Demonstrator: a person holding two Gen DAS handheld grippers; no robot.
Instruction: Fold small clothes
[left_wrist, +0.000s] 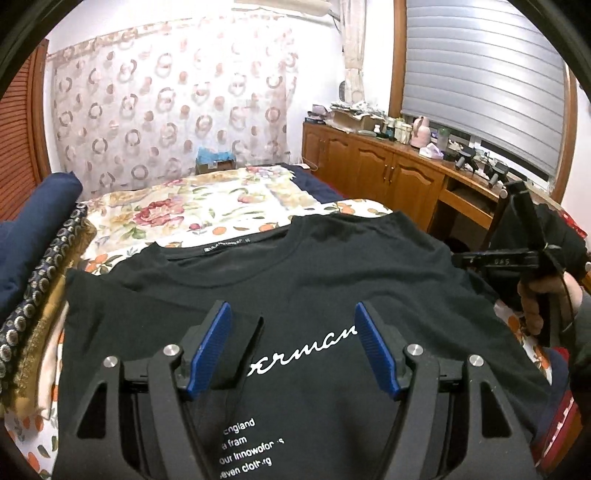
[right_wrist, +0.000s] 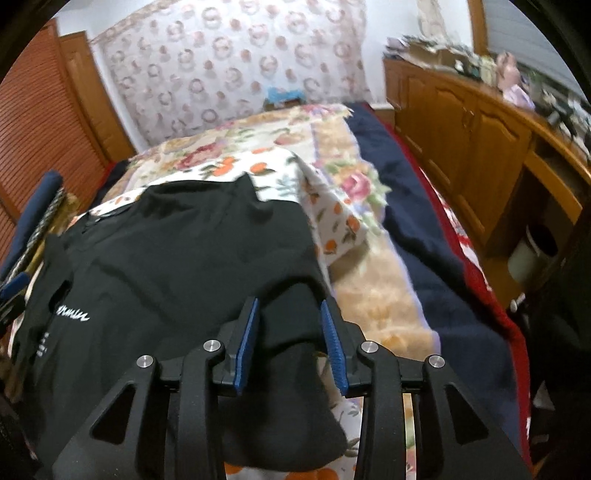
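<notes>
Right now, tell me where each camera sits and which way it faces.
Left wrist: rides the left gripper, open above the black T-shirt chest print, facing the collar and curtain; the person's right hand shows at right.
Right wrist: rides the right gripper, open over the shirt's right sleeve, facing along the bed.
Shared: T-shirt, floral bedding, curtain, wooden cabinets.

Your left gripper hides part of the tee's script logo; small text lines cut off too; right-wrist view blurred, dresser clutter unreadable
</notes>
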